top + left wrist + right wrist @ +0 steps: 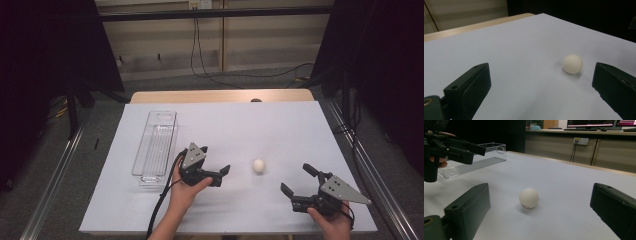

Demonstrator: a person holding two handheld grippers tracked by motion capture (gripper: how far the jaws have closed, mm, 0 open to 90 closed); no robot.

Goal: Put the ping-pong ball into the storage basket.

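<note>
So the little white ball (258,166) is just sitting by itself on the white tabletop (280,125), nothing touching it, roughly between the two hands and a bit farther out than both. In the right gripper view it sits on the tabletop ahead of the gap between the two black jaws, near its middle; in the left gripper view it's ahead of the jaws and off toward the right-hand one.

Left hand-held gripper (223,173) has its jaws spread wide with nothing between them, pointing toward the ball from the ball's left, close but not in contact. Right hand-held gripper (298,180) is the same deal: jaws gaping, holding nothing, a bit farther from the ball, off to its right and nearer the person.

Over on the left there's a long clear plastic tray (155,145) lying on the tabletop, just beside the left hand (184,192). It looks empty from above.
</note>
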